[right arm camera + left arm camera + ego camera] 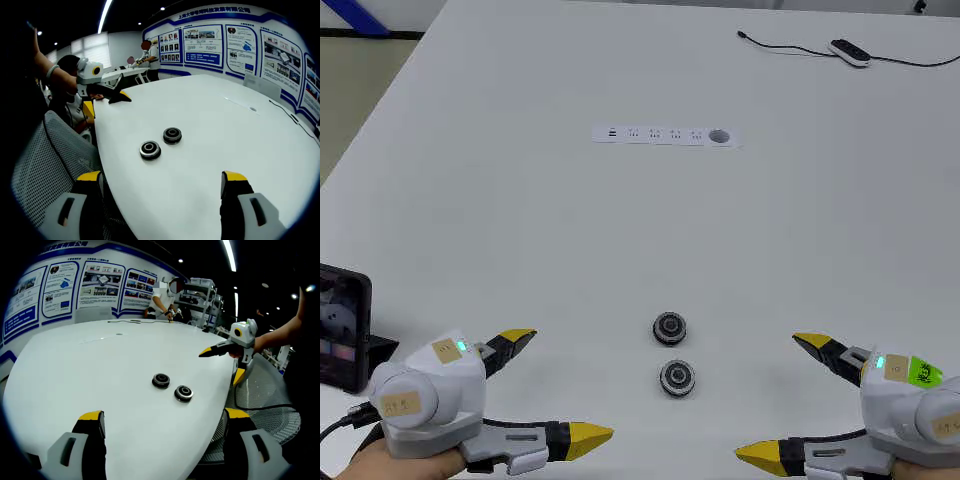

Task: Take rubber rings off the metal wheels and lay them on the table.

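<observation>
The left tool [555,385] — rounded white-grey housing, black jaws with yellow tips, two tan stickers [400,405], small green light [462,346], black cable [340,425] off its near-left side. The right tool [785,398] — same build, plus a bright green label [924,373] with black marks. Jaw bases grey, slotted.

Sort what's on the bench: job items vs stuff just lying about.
Job: near wheel and far wheel, dark rubber rings on both; left hand-held gripper and right hand-held gripper, both open; table.
Lying about: power strip; cabled white device; phone at the left edge.
</observation>
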`<action>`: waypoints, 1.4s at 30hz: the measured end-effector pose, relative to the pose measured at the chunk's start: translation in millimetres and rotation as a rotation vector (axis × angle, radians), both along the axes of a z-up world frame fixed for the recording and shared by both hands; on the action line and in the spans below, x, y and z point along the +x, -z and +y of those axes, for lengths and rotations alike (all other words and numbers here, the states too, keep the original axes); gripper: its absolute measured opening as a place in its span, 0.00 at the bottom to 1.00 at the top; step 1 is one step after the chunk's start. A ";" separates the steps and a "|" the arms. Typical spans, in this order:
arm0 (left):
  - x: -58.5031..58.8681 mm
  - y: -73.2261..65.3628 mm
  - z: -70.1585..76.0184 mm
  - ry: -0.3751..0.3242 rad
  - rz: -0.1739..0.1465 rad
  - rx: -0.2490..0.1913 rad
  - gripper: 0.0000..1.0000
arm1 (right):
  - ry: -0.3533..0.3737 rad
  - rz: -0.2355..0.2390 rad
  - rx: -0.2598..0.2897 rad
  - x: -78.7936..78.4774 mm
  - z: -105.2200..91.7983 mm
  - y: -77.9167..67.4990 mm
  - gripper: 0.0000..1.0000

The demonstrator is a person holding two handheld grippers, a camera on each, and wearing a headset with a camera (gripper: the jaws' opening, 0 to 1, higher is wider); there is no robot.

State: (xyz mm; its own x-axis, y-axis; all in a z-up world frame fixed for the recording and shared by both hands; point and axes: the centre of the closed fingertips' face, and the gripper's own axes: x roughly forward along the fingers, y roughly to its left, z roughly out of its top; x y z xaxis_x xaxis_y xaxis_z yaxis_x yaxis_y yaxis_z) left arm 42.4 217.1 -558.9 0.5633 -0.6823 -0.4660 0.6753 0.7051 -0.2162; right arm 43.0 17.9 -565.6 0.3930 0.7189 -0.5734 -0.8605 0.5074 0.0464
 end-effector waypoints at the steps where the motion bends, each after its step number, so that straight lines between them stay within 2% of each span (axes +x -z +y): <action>1: -0.2 -0.1 0.1 0.001 -0.002 0.000 1.00 | 0.000 0.002 0.000 -0.7 0.6 0.3 0.99; 25: -4.6 1.8 2.5 -0.008 0.010 0.005 0.98 | -0.001 0.022 -0.009 -5.1 4.0 4.7 0.99; 33: -6.3 4.0 -1.0 0.001 0.012 0.012 0.94 | 0.000 0.038 -0.003 -6.9 9.8 6.8 0.99; 42: -3.8 5.2 -3.7 0.013 0.008 0.011 0.85 | 0.000 0.047 0.018 -8.1 21.3 5.6 0.99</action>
